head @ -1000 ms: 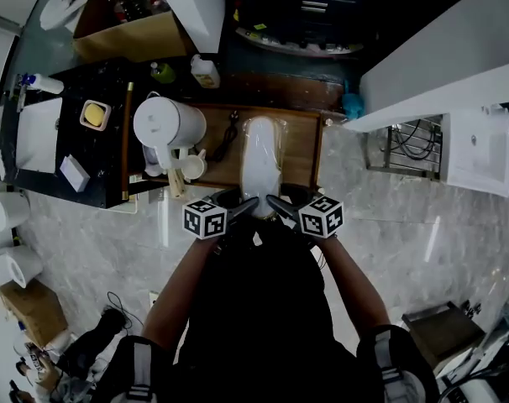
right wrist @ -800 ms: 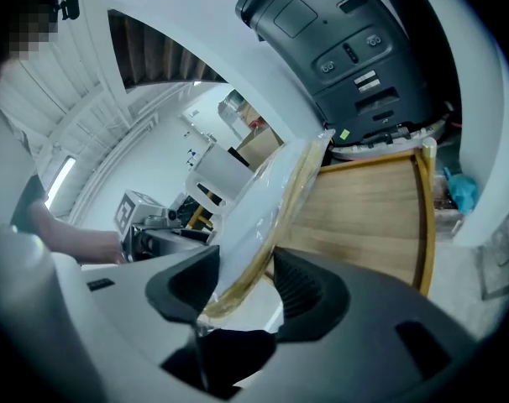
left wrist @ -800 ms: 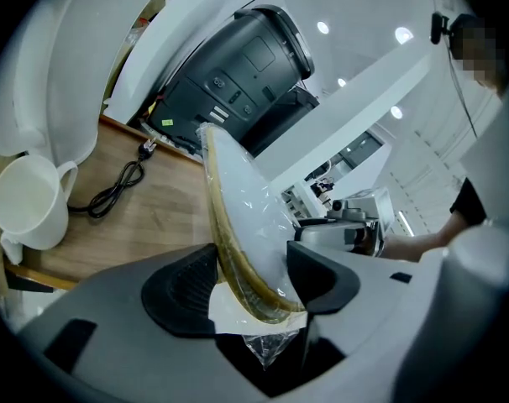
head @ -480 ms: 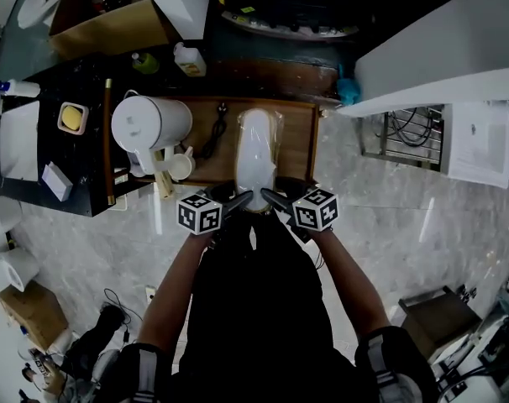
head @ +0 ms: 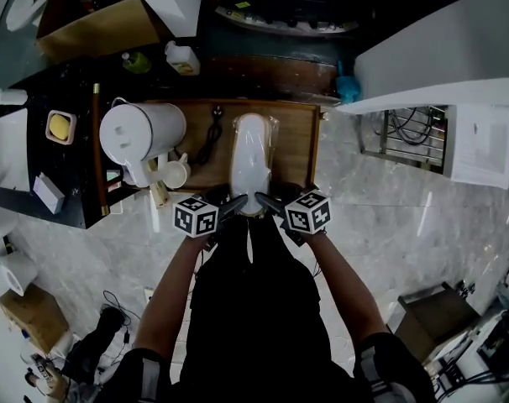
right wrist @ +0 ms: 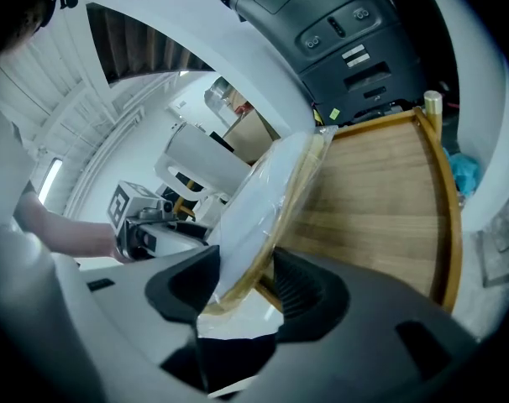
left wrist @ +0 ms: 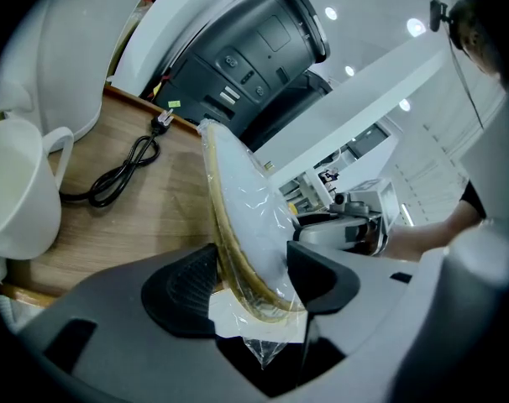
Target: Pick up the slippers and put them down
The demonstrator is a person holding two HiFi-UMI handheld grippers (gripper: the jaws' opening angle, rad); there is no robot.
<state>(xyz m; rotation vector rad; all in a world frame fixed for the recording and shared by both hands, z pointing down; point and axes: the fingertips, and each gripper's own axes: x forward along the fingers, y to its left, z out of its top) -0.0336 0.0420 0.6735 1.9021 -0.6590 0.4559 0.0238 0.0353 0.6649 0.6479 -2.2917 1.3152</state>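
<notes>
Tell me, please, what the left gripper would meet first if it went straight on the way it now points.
Probably the wooden tray: the left gripper, shut on the wrapped slippers, points forward and down towards its surface. Depth is unclear, and the slippers' far end would likely touch first.

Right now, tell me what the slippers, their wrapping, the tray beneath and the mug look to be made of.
The slippers: white, soft-looking fabric or foam, tan sole edge; which, I cannot tell. The wrapping: thin clear plastic film, glossy and creased. The tray: matte wood or wood-look laminate, grain visible. The mug: white, smooth, likely ceramic or plastic.
</notes>
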